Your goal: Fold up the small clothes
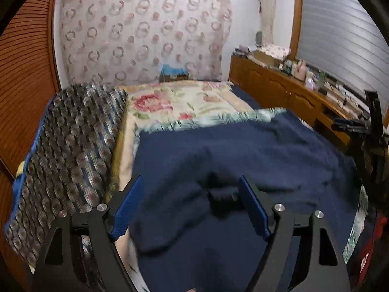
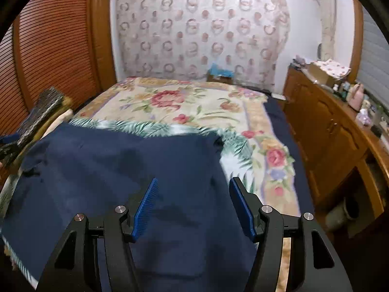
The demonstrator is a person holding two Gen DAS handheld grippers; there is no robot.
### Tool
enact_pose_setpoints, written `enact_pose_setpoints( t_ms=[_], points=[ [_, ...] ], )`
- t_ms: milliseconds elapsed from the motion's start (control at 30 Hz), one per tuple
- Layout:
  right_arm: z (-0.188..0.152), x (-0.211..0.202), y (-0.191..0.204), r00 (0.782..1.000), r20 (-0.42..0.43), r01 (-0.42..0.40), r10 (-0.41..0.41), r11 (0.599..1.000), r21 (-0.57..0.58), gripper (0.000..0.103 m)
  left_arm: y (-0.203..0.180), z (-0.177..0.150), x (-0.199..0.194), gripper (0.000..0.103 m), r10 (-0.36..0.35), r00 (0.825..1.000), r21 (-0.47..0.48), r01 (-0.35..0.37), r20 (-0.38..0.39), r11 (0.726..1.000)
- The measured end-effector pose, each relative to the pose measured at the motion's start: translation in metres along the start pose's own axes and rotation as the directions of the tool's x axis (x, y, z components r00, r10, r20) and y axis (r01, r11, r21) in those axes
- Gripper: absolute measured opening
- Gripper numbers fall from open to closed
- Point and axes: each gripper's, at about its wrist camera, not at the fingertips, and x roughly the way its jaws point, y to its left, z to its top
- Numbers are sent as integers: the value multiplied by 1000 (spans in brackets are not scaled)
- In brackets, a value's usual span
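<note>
Navy blue knit garment [image 1: 243,150] lies spread on floral bedspread [image 1: 184,102]; we see left gripper [image 1: 189,194] and right gripper [image 2: 193,194] both gaping above it, holding nothing.

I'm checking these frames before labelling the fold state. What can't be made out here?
- Navy garment: its near hem, left wrist view, is cut off by the bottom edge and the left gripper; in the right wrist view the right gripper covers it.
- Garment type: sleeves or collar unclear, motion blur in both views.
- Small items on the wooden dresser: too small and blurred.
- Patterned cloth: blurred; what lies beneath is hidden.
</note>
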Motion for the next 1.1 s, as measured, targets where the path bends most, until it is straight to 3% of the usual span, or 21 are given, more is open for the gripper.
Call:
enact_pose_setpoints(
  t_ms=[200,333,667,800,1100],
  points=[
    [-7,-18,-58,999,-33,-29,30,999,34,63,-23,-28,10,80,-14,997,36,17,-81,999],
    [-6,-10,-73,997,-70,-29,33,997,68,63,-35,-41,25,80,-38,989,44,45,-142,998],
    [4,6,-60,991,-121,-47,57,996,79,63,-46,-45,45,80,-24,980,54,35,-199,998],
    [-1,12,-57,989,-146,-8,17,998,59,63,-56,-47,48,85,13,977,105,10,-211,994],
    [0,14,-55,991,-135,4,1,999,39,63,-55,-47,50,87,4,977,101,18,-213,995]
  ],
)
